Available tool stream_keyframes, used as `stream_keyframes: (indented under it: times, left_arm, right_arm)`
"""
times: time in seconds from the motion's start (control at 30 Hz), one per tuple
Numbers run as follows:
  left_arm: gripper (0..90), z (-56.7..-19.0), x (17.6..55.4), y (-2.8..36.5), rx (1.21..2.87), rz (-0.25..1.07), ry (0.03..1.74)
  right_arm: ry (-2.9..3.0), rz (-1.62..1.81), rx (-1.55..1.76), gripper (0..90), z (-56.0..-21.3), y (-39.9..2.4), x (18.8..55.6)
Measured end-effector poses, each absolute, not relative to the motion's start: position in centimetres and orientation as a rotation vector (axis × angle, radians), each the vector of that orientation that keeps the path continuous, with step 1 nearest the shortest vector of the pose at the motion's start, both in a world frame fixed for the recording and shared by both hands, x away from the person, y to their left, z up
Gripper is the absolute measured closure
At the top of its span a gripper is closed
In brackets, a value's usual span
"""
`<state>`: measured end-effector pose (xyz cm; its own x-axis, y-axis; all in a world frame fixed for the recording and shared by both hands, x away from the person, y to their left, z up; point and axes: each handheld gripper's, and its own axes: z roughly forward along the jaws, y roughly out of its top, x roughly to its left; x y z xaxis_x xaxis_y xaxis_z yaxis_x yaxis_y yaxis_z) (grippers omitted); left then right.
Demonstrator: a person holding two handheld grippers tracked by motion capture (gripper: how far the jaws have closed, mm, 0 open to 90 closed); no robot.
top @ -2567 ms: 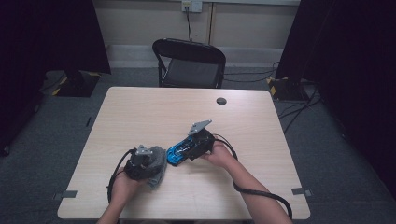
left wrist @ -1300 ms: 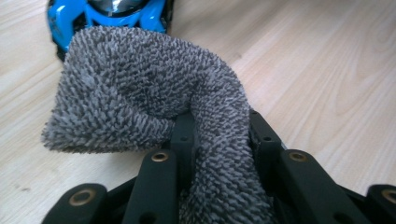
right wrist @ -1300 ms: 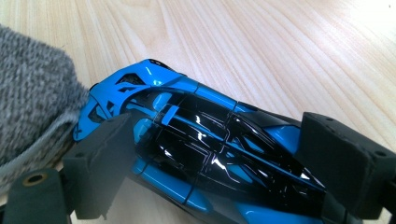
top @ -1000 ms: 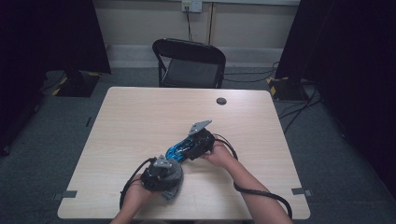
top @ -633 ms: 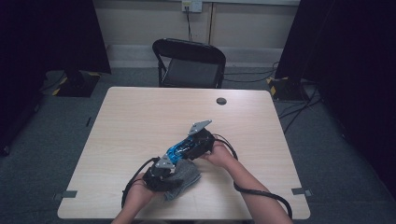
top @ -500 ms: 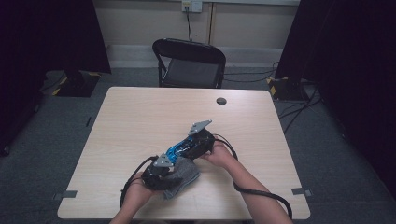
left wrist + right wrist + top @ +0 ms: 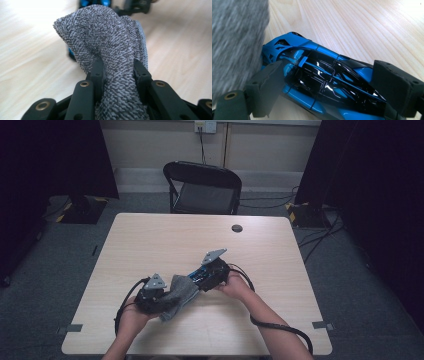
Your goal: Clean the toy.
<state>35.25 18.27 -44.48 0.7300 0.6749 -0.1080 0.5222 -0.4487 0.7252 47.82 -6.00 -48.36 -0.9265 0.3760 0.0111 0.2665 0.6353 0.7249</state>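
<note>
Item: toy car [image 7: 324, 82], blue body with glossy black canopy and panels. It lay on the table [image 7: 165, 240] near its front-centre, gripped across its body between the two black jaws of the right gripper [image 7: 202, 279], one jaw against each flank. In the high view its blue showed just beneath that gripper's grey three-cornered plate.

Item: cloth [image 7: 110, 47], grey, looped terry weave with a stitched hem along one edge. It was bunched and clamped between the jaws of the left gripper [image 7: 165, 296], the fabric bulging upward past the jaw tips. In the high view the cloth [image 7: 179, 295] lay between the two grippers and met the near end of the car; in the right gripper view it appeared as a blurred grey mass over the car's front corner.

Item: table, pale wood grain, with a small dark round disc [image 7: 237, 228] near its far edge.

Item: folding chair [image 7: 202, 187], black, standing beyond the far side of the table.

Item: cables, black, trailing from both grippers toward the person's forearms.
</note>
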Motion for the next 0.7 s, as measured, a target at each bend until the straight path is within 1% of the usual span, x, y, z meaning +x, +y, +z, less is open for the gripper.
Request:
stream_keyframes:
  times: [0.1,0.17,0.33,0.4,0.7]
  left_arm:
    - [68.1,-44.4,35.5,19.0,2.146,0.281,0.917]
    - [68.1,-44.5,35.9,20.0,2.122,0.315,0.96]
    - [68.0,-45.1,36.5,21.5,2.11,0.341,1.03]
    - [68.0,-45.6,37.0,22.2,2.081,0.335,1.084]
    - [67.2,-46.9,38.1,22.0,2.037,0.344,1.231]
  right_arm:
    - [2.709,1.17,0.535,11.3,-48.4,-6.0,47.8]
    - [2.711,1.167,0.537,11.3,-48.4,-6.0,47.8]
    - [2.713,1.165,0.537,11.3,-48.3,-6.0,47.8]
    - [2.713,1.164,0.537,11.3,-48.3,-6.0,47.8]
    - [2.711,1.168,0.535,11.3,-48.4,-6.0,47.8]
